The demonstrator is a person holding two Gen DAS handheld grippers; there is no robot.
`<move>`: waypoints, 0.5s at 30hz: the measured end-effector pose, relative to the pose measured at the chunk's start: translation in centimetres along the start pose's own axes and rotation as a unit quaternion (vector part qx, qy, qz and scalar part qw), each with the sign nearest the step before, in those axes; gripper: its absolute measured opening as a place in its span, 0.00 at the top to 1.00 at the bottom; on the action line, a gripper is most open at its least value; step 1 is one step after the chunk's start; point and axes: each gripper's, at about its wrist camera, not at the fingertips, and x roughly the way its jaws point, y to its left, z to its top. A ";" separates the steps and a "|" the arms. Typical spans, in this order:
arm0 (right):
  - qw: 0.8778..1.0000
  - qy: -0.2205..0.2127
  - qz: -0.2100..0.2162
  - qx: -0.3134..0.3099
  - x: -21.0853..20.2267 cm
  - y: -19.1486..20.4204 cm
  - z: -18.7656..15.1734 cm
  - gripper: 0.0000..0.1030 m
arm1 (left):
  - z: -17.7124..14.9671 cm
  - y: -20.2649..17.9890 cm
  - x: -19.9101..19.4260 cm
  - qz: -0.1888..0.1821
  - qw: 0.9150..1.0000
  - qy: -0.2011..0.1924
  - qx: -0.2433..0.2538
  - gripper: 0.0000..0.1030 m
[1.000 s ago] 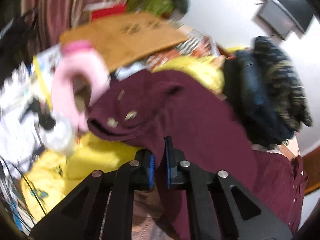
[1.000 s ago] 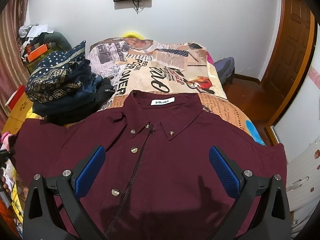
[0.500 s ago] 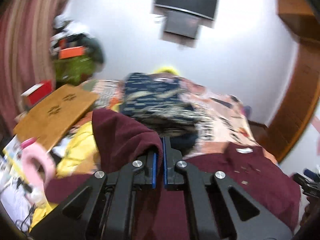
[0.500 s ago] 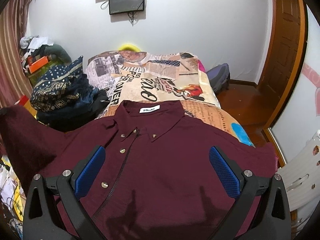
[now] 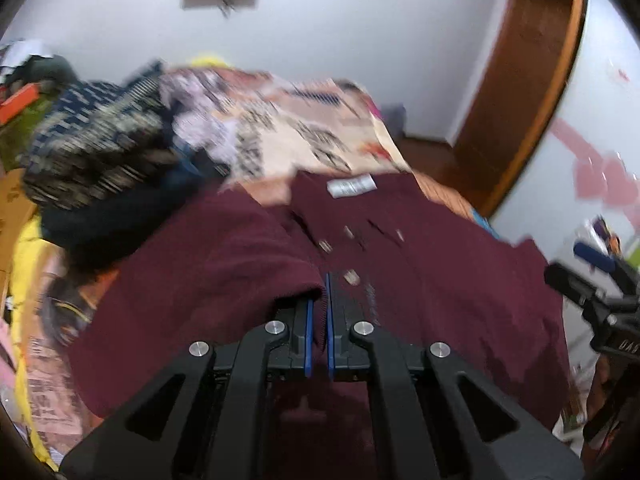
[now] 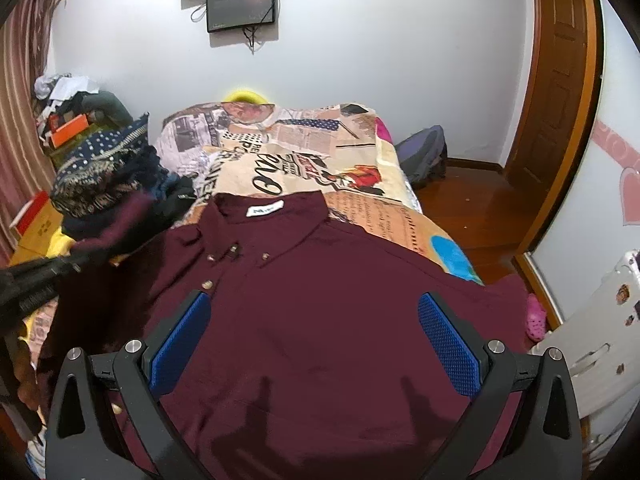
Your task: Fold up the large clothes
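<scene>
One big maroon shirt (image 6: 320,320) fills the near end of the bed (image 6: 304,168), front side up, buttons showing, collar and white neck label (image 6: 267,210) at the far end. Its long axis runs near to far, collar pointing away toward the wall, hem closest to the cameras and partly out of sight below the frame.

Left gripper (image 5: 318,320) has its blue pads pressed together on a fold of the left sleeve (image 5: 224,264), and that sleeve is draped up and over the shirt's left shoulder area, inboard of where it would lie flat. The view is motion-blurred, so exactly how much cloth sits in the pinch is hard to judge. Right gripper (image 6: 316,344) hangs over the chest with its claw spread wide, holding nothing.

How will it handle? Soft, light woven cloth, floppy, no stiffness except a little at the collar and button placket. It should drape and trail wherever it's led, and the smooth fabric may slide on the printed bedspread. Best holds, I'd say, are edges and seams: cuff, shoulder seam, side hem. A pinch on mid-panel fabric would just bunch it.

Left of the shirt, a heap of dark patterned clothes (image 6: 108,176) sits close, so the sleeve could snag there.
</scene>
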 end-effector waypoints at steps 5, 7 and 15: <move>1.000 0.009 -0.001 -0.007 0.2 -0.4 -0.7 0.00 | -2.7 -2.3 3.2 -0.003 0.997 0.066 0.028 0.96; 1.000 0.011 -0.001 -0.011 0.3 -0.4 -0.9 0.00 | -3.3 -2.8 3.9 0.009 0.996 0.078 0.043 0.93; 0.999 0.007 0.012 -0.039 0.2 1.0 -0.3 0.00 | -3.7 -2.7 1.0 0.012 0.997 0.059 0.051 0.51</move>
